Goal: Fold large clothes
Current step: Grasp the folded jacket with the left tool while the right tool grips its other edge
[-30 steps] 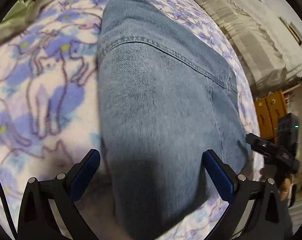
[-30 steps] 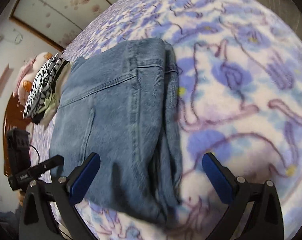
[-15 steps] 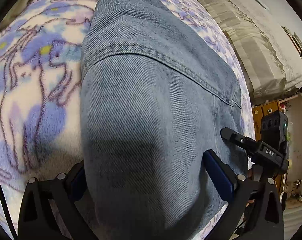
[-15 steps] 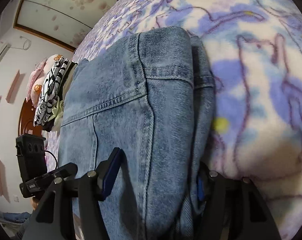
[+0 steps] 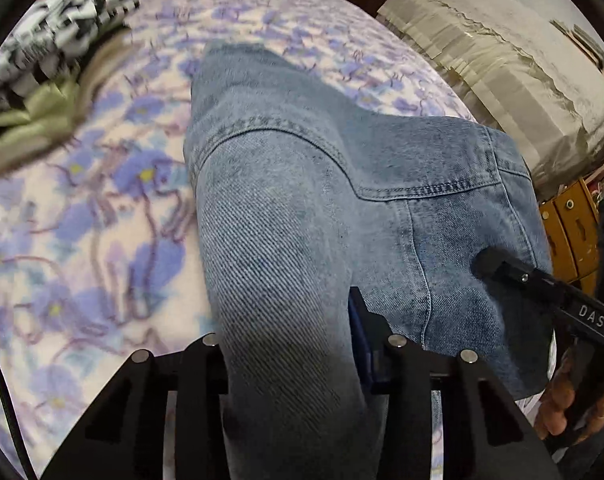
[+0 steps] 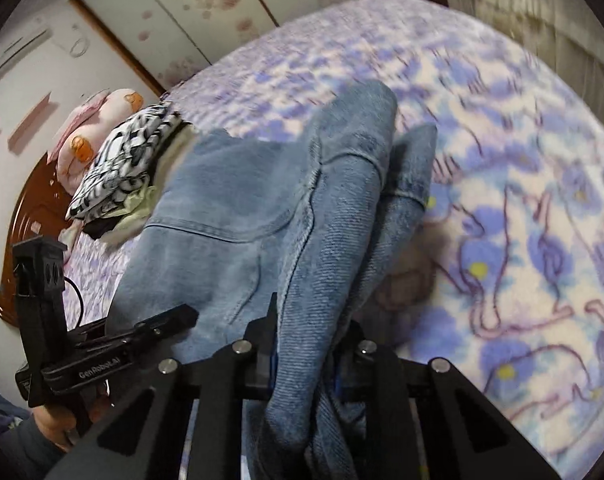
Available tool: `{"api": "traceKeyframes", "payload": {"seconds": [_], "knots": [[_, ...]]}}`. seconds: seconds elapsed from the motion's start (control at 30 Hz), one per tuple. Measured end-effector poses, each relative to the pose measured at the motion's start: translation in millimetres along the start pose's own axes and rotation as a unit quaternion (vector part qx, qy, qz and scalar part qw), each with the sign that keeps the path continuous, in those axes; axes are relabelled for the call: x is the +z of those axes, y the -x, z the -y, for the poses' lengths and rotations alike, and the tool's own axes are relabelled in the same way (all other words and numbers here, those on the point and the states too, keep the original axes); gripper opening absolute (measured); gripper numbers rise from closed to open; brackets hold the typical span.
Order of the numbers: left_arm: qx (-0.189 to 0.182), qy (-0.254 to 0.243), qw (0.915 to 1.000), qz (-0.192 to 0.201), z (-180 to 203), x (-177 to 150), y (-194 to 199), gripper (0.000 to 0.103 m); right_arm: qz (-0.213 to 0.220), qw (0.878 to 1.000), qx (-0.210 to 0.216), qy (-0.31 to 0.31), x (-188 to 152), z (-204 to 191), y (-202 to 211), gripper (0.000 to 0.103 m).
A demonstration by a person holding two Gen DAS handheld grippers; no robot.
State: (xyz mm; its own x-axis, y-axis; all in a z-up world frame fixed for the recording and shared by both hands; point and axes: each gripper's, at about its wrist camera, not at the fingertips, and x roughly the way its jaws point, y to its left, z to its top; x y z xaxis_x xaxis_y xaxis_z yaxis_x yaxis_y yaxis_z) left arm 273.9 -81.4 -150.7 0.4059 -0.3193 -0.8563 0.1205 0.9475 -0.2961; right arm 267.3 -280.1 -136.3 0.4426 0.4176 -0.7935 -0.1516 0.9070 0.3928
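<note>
Folded jeans [image 5: 302, 208] bunched on a purple-flowered bed blanket [image 5: 102, 216]; beyond jeans, patterned clothes pile [image 6: 122, 168]. Left hand-held gripper [image 5: 290, 344] and right hand-held gripper [image 6: 305, 344] closing, clamping denim.

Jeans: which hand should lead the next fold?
Probably neither alone. Left tongs and right tongs are both closing on bunched denim of the jeans. Right has the thicker side edge, so it could lead.

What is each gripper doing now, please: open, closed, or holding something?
Left gripper: jaws closing, clamped on the near edge of the jeans.
Right gripper: jaws closing, clamped on the jeans' other near corner.
</note>
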Motion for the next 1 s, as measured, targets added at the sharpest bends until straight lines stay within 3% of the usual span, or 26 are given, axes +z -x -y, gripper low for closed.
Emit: {"api": "traceKeyframes", "payload": {"seconds": [0.23,0.37,0.53,0.73,1.0], "knots": [[0.012,-0.029,0.9991,0.029,-20,-10,88,0.038,0.021,0.999,0.029,0.015,-10,-48,40,0.018],[0.019,-0.031,0.9989,0.031,-44,1,136,0.038,0.032,0.997,0.061,0.019,-7,-84,58,0.018],[0.035,-0.025,0.9980,0.046,-93,33,196,0.038,0.048,0.993,0.101,0.036,22,-145,60,0.018],[0.061,-0.019,0.9959,0.064,-168,100,240,0.038,0.050,0.987,0.136,0.069,91,-224,25,0.018],[0.093,-0.017,0.9924,0.078,-291,227,239,0.039,0.048,0.978,0.185,0.084,204,-305,-90,0.018]]}}
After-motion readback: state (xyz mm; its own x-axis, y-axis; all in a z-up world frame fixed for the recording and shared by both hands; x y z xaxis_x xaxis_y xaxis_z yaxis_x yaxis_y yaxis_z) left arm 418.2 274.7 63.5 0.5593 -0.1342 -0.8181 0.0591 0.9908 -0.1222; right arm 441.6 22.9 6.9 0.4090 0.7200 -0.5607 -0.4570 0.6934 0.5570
